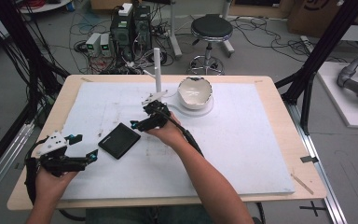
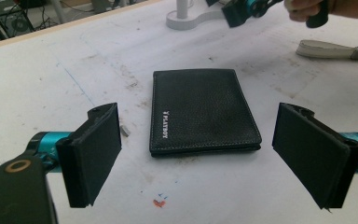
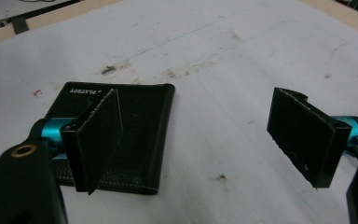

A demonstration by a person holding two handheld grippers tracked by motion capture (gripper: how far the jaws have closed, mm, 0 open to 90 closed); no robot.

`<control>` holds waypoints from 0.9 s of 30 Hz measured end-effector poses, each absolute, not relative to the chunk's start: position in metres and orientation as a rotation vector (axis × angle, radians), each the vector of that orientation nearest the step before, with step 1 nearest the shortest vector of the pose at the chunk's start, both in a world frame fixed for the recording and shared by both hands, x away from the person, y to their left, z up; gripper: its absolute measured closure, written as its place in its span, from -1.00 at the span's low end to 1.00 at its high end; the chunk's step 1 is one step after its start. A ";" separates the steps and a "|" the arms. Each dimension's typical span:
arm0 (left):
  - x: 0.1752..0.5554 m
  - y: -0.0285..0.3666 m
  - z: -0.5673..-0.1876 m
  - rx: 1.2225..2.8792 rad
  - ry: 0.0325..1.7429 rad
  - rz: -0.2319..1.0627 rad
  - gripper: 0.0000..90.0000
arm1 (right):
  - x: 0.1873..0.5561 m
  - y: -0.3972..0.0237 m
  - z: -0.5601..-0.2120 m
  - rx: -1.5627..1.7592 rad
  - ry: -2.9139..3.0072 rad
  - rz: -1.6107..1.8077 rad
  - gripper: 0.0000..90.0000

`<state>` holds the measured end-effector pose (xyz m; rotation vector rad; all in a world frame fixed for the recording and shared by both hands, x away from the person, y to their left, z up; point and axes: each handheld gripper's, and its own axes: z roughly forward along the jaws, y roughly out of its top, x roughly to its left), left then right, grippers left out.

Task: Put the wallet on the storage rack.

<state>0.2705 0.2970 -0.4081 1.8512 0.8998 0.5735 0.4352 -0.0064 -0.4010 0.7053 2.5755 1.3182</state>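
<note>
Flat, pebbled black leather wallet [image 2: 204, 111] stamped "PLAYBOY", likely stitched, mid-table [image 1: 242, 154]; left gripper [image 2: 205, 158] and right gripper [image 3: 205, 140] wide open, empty.

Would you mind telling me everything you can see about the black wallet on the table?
The wallet is a black bifold of grained, leather-like material with light stitching along its edges and small pale lettering stamped near the fold. It is closed and lies flat on the white mat, between the two grippers. Nothing grips it: the left gripper faces it with jaws wide apart, and the right gripper hovers beside it, also open.
</note>
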 end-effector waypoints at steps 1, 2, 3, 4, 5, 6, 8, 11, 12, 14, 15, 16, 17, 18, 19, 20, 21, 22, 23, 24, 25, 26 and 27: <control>0.270 0.297 -0.408 1.850 0.905 0.575 -0.66 | 0.436 -0.002 -0.403 0.702 2.585 1.312 -0.60; 0.270 0.297 -0.408 1.849 0.905 0.573 -0.66 | 0.436 0.002 -0.407 0.703 2.598 1.296 -0.60; 0.270 0.297 -0.408 1.849 0.904 0.574 -0.66 | 0.437 0.008 -0.412 0.705 2.623 1.279 -0.60; 0.270 0.297 -0.408 1.849 0.904 0.574 -0.66 | 0.437 0.008 -0.412 0.705 2.623 1.279 -0.60; 0.270 0.297 -0.408 1.851 0.904 0.574 -0.66 | 0.437 0.010 -0.414 0.698 2.633 1.273 -0.60; 0.271 0.297 -0.408 1.853 0.902 0.573 -0.66 | 0.437 0.014 -0.417 0.712 2.649 1.267 -0.60; 0.271 0.297 -0.408 1.855 0.901 0.577 -0.66 | 0.437 0.019 -0.423 0.707 2.673 1.238 -0.60; 0.271 0.297 -0.409 1.857 0.900 0.577 -0.66 | 0.439 0.027 -0.434 0.739 2.723 1.193 -0.58; 0.271 0.297 -0.409 1.857 0.900 0.576 -0.66 | 0.439 0.027 -0.434 0.739 2.723 1.193 -0.58; 0.271 0.296 -0.409 1.858 0.900 0.575 -0.66 | 0.439 0.032 -0.439 0.722 2.741 1.151 -0.43; 0.271 0.297 -0.409 1.860 0.898 0.577 -0.66 | 0.438 0.034 -0.443 0.724 2.768 1.137 -0.34; 0.271 0.297 -0.409 1.860 0.898 0.577 -0.66 | 0.438 0.034 -0.443 0.724 2.768 1.137 -0.34; 0.271 0.297 -0.409 1.860 0.898 0.577 -0.66 | 0.440 0.032 -0.443 0.719 2.815 1.176 0.01; 0.271 0.297 -0.409 1.860 0.899 0.578 -0.66 | 0.440 0.032 -0.443 0.719 2.815 1.176 0.01; 0.271 0.297 -0.409 1.858 0.900 0.576 -0.66 | 0.440 0.031 -0.444 0.714 2.842 1.199 0.13; 0.271 0.297 -0.409 1.858 0.901 0.577 -0.66 | 0.439 0.031 -0.444 0.716 2.849 1.214 0.29; 0.271 0.297 -0.409 1.863 0.899 0.578 -0.66 | 0.438 0.029 -0.445 0.722 2.853 1.238 0.38; 0.271 0.297 -0.409 1.863 0.899 0.578 -0.66 | 0.438 0.029 -0.445 0.722 2.853 1.238 0.38; 0.270 0.296 -0.408 1.858 0.899 0.576 -0.66 | 0.438 0.029 -0.444 0.737 2.859 1.242 0.51; 0.270 0.296 -0.408 1.858 0.899 0.576 -0.66 | 0.438 0.029 -0.444 0.737 2.859 1.242 0.51; 0.270 0.295 -0.408 1.862 0.893 0.578 -0.66 | 0.438 0.028 -0.444 0.744 2.856 1.247 0.59; 0.269 0.295 -0.408 1.861 0.893 0.579 -0.66 | 0.438 0.028 -0.443 0.747 2.850 1.240 0.70; 0.269 0.295 -0.407 1.863 0.890 0.581 -0.66 | 0.437 0.028 -0.441 0.768 2.842 1.234 0.79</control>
